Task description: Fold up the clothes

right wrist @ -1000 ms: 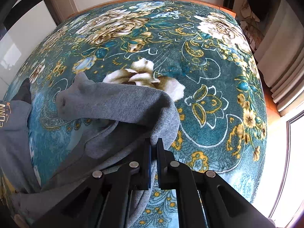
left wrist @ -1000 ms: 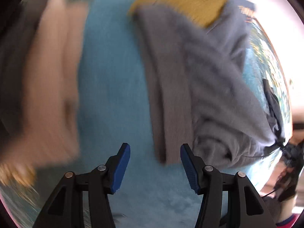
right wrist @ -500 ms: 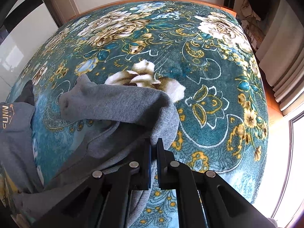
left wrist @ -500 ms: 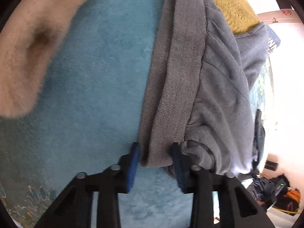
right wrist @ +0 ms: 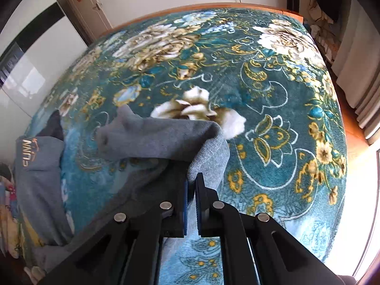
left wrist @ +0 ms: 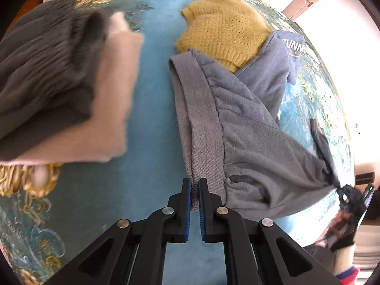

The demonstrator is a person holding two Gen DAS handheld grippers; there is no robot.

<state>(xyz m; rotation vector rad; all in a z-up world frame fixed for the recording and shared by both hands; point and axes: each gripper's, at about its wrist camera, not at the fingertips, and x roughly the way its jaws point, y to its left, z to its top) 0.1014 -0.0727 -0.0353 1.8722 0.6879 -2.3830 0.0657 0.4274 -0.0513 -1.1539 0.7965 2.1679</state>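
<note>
Grey sweatpants (left wrist: 239,128) lie spread on the teal floral bedspread (left wrist: 152,99). My left gripper (left wrist: 195,187) is shut on the ribbed waistband's near corner. My right gripper (right wrist: 191,185) is shut on another ribbed edge of the same grey sweatpants (right wrist: 156,140), lifted a little off the bed, and shows far right in the left wrist view (left wrist: 344,190). The far leg bears a printed logo (right wrist: 28,152).
A yellow knit sweater (left wrist: 225,30) lies under the pants' far end. A folded stack, dark grey ribbed garment (left wrist: 45,76) over a beige one (left wrist: 114,99), sits to the left. A wooden bed edge (right wrist: 213,7), door and curtains ring the bed.
My left gripper went from open to shut on the waistband and has lifted back, showing more of the bed. My right gripper kept its hold and rose slightly.
</note>
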